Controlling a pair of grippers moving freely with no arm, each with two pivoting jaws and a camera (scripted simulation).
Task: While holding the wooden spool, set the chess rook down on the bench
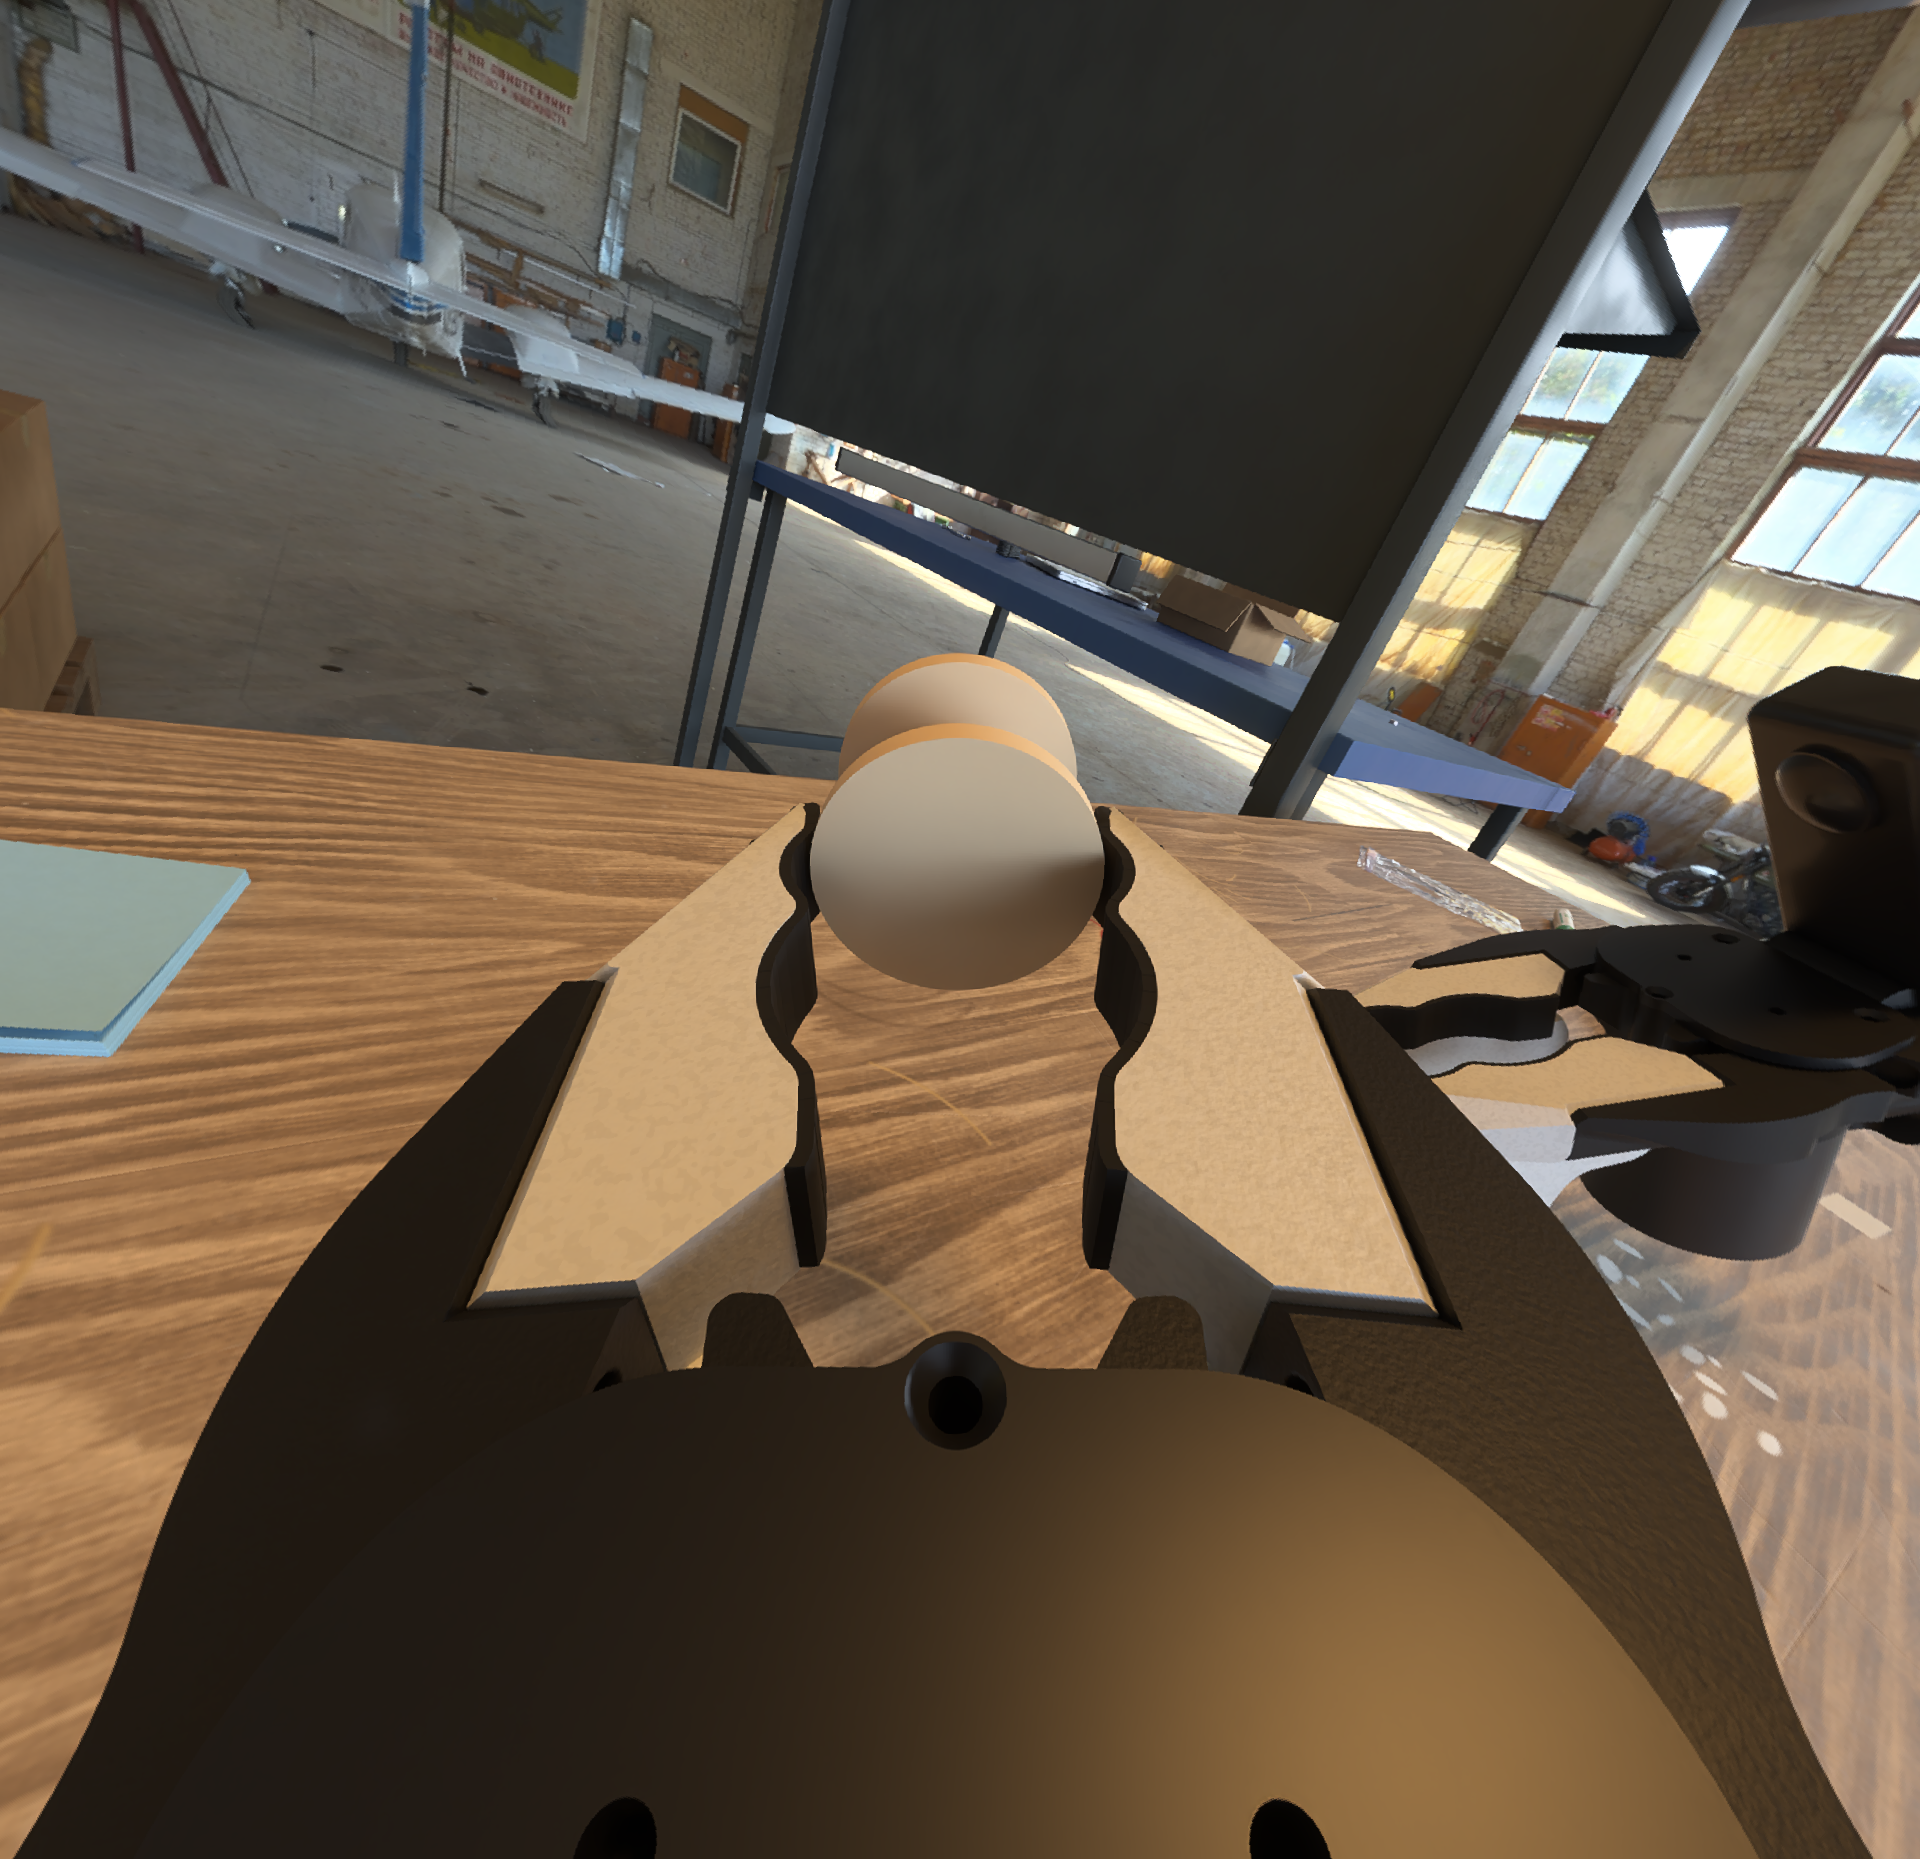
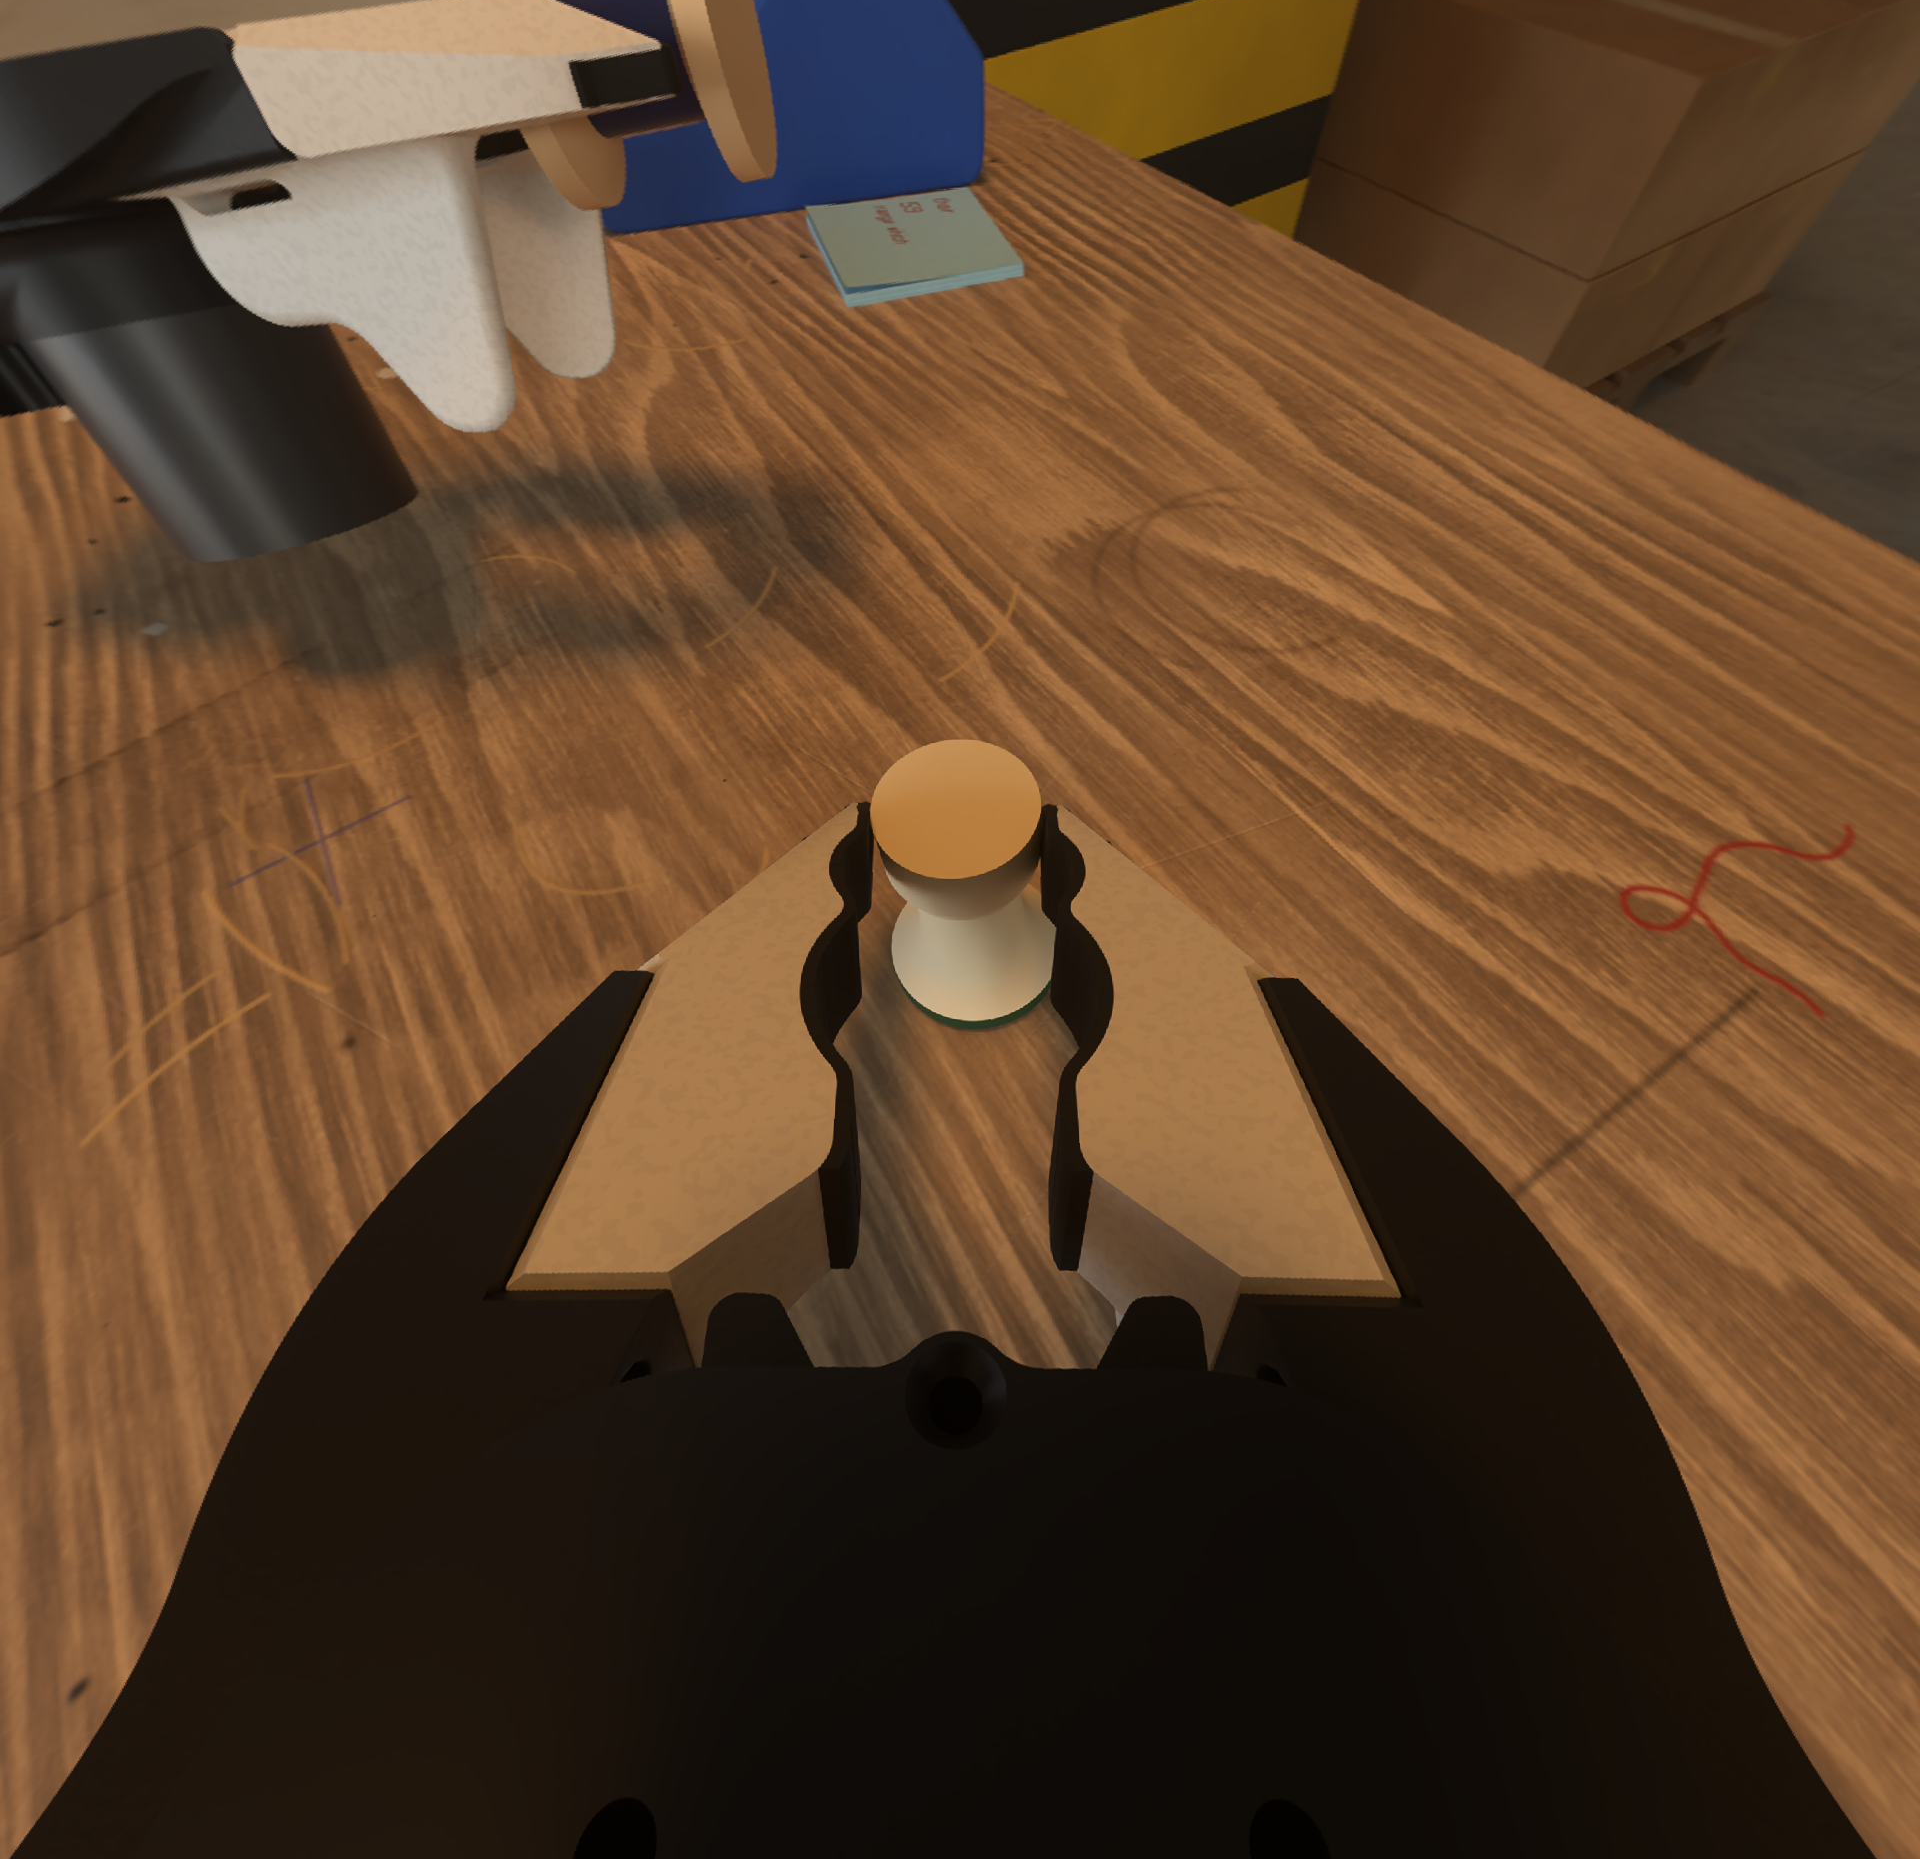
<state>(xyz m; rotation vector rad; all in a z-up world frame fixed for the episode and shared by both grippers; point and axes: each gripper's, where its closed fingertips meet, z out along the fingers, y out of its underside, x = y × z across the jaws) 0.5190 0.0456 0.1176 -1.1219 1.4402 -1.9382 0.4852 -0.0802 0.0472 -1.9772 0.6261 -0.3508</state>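
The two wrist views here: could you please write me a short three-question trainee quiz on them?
1. True or false: the left gripper is shut on the wooden spool.
2. What does the right gripper hold? A) chess rook B) notepad C) blue tape dispenser
3. Fill in: the pale blue notepad lies on the wooden ____.

Key: 1 true; 2 A; 3 bench.

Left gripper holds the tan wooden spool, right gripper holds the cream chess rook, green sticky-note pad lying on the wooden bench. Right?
Not quite: the sticky-note pad is pale blue, not green, as the right wrist view shows. The rest stands: the left gripper holds the tan wooden spool, the right gripper holds the cream chess rook, and the pad lies on the wooden bench.
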